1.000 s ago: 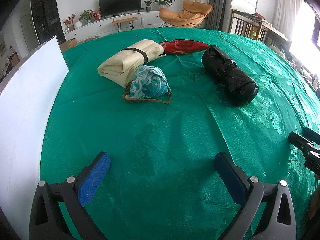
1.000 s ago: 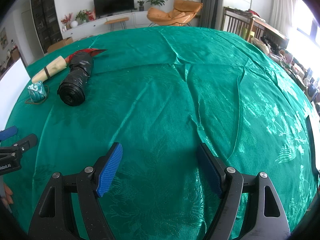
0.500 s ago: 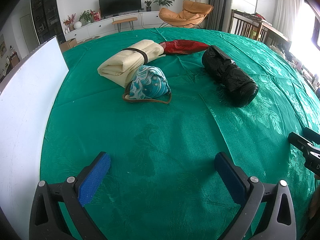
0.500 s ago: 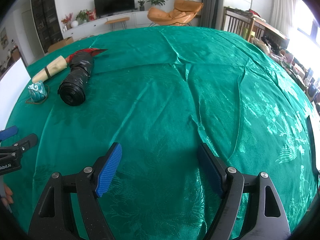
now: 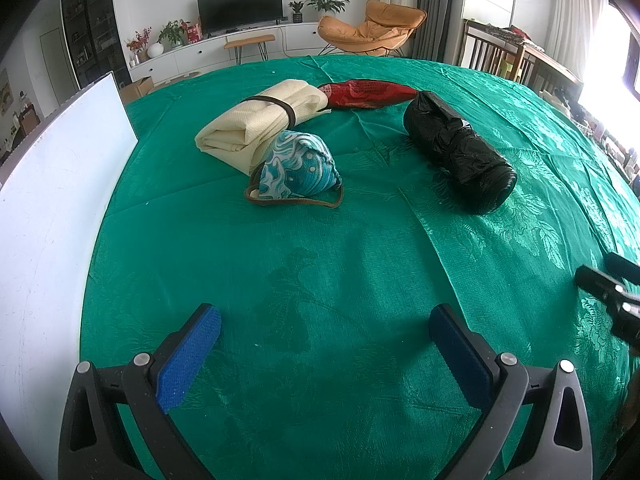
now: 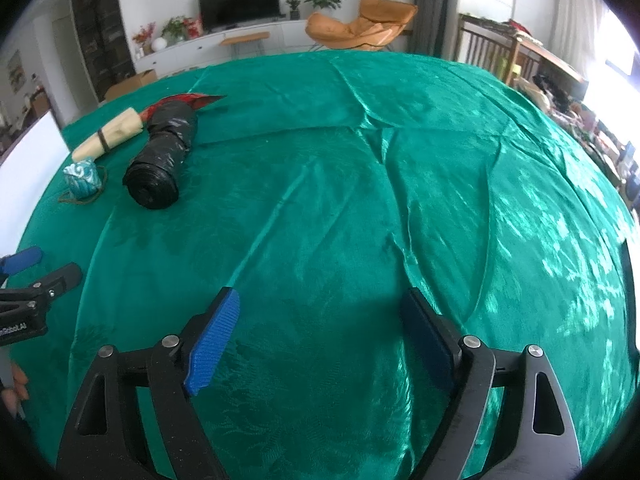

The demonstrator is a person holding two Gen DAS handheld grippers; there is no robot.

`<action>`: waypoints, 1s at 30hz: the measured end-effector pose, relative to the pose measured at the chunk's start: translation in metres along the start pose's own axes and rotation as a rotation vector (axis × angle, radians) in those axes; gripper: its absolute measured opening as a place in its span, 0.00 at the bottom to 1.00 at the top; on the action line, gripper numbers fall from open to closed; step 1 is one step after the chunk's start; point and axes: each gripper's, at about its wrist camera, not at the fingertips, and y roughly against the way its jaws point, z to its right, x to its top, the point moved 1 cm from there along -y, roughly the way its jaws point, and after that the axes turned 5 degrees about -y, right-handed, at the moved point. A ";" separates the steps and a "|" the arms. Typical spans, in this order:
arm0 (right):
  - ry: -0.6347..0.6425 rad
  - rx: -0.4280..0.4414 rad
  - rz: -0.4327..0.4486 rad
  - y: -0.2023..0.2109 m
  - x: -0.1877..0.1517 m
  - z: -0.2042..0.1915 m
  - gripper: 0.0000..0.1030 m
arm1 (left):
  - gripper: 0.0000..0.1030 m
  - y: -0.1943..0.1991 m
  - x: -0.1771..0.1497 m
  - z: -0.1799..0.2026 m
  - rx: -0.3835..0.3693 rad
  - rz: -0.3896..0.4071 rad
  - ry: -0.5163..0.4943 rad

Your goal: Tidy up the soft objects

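**Four soft items at the far end of the cloth, both grippers empty**

A white upright board stands at the left edge of the tabletop's green patterned cloth. The left gripper hovers low, spread wide and empty. Beyond it:
- a cream rolled cloth bound by a dark band, long axis running near-left to far-right;
- a blue-and-white patterned pouch with a brown cord, touching the roll;
- a red foil-like packet, lying crosswise;
- a black plastic-wrapped roll, end facing near-right.

The right gripper is likewise wide and empty, well apart.
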 end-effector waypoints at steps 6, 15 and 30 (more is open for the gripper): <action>-0.032 0.195 -0.002 0.000 0.047 -0.025 0.83 | 1.00 0.000 0.000 0.000 0.000 0.000 0.000; 0.112 0.221 -0.206 -0.069 0.100 -0.130 0.79 | 1.00 -0.001 0.000 0.000 -0.001 0.000 0.000; 0.097 0.062 -0.111 0.003 0.037 -0.027 0.36 | 1.00 -0.001 0.002 0.000 0.000 0.000 0.000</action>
